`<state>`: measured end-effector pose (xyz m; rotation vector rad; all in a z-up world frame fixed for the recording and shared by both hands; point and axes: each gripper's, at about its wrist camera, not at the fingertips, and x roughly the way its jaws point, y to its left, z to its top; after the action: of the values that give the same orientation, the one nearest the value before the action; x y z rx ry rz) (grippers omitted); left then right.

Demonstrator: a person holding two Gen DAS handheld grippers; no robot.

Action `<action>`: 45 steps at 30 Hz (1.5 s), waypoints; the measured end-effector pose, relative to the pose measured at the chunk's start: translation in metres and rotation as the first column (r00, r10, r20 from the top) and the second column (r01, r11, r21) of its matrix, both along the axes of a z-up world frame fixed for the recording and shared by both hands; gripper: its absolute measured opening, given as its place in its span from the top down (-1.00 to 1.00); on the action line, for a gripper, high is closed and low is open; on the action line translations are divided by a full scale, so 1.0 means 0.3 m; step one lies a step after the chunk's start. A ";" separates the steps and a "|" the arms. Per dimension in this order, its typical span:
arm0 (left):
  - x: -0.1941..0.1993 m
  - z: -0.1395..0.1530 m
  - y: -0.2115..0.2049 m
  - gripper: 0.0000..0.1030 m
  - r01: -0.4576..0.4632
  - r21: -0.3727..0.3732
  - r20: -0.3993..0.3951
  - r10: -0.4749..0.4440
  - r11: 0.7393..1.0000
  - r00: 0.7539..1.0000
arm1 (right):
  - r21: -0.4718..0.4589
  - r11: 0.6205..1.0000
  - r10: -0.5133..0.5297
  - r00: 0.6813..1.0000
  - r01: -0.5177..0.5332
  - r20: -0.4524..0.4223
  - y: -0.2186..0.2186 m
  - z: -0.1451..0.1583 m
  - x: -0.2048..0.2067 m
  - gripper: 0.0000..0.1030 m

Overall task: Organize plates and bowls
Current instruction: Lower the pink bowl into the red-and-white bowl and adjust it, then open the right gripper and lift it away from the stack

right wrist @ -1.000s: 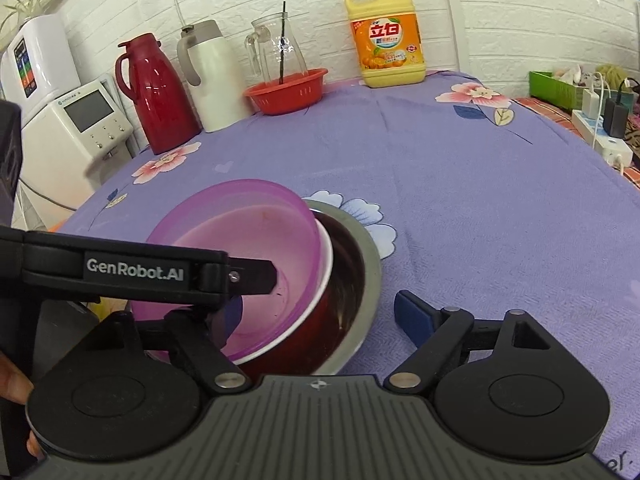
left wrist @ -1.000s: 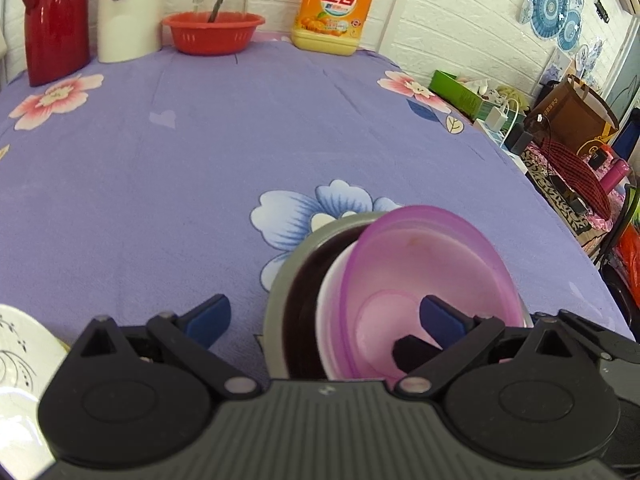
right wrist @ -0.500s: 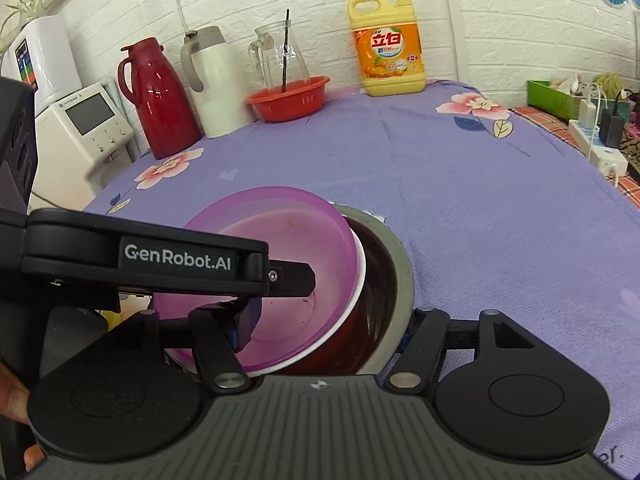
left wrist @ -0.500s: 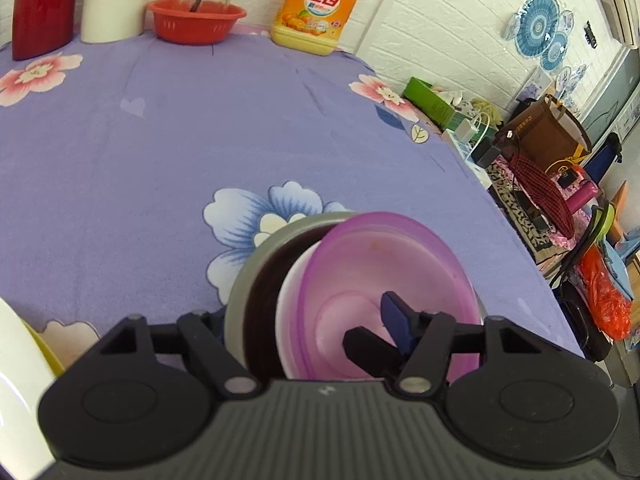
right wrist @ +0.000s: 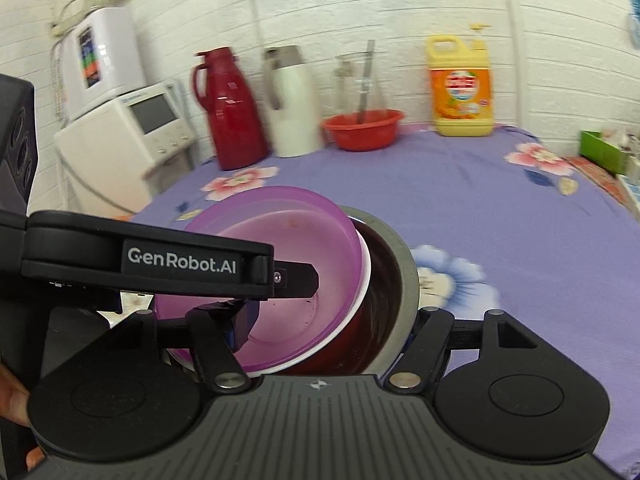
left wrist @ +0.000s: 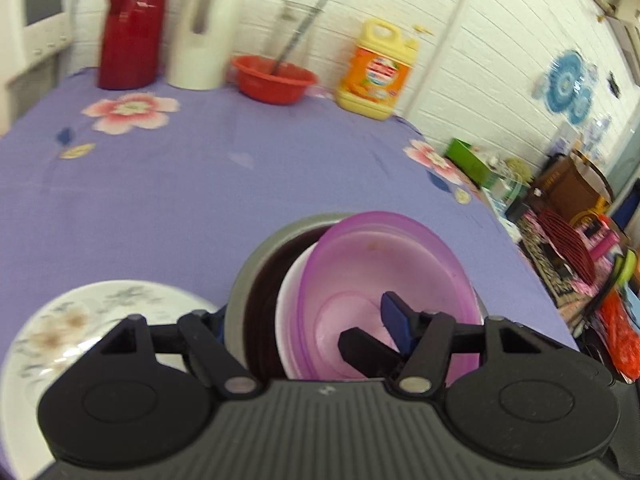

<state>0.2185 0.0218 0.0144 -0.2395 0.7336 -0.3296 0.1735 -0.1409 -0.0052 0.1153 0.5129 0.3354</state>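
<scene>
Both grippers are clamping the bowl stack: the left gripper (left wrist: 304, 320) is pinching 1 side, the right gripper (right wrist: 324, 324) the other. The pink bowl (left wrist: 384, 280) is sitting inside the steel bowl (left wrist: 244, 280), just beside the plate (left wrist: 80, 320), above the purple cloth (left wrist: 200, 184).

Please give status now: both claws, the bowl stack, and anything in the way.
Left claw and right claw each shut across bowl stack, opposite sides. Purple bowl on top, steel bowl outermost. Flowered plate close beside stack.
</scene>
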 end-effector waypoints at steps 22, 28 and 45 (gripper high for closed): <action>-0.142 -0.089 0.373 -0.22 -0.216 -0.030 -0.060 0.214 0.976 0.975 | -0.037 0.970 0.235 0.968 -0.238 -0.087 0.358 -0.052 -0.013 -1.00; -0.126 -0.105 0.366 -0.25 -0.207 -0.029 -0.053 0.206 0.978 0.977 | -0.032 0.972 0.231 0.968 -0.235 -0.099 0.359 -0.070 -0.001 -1.00; -0.132 0.017 0.380 -0.90 -0.281 0.022 0.144 0.275 0.960 0.951 | -0.132 0.976 0.180 0.983 -0.174 0.040 0.375 -0.017 -0.039 -1.00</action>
<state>0.1789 0.1358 0.0196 -0.2731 0.5588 -0.0614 0.1618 -0.0285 -0.0102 -0.0645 0.4929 0.4774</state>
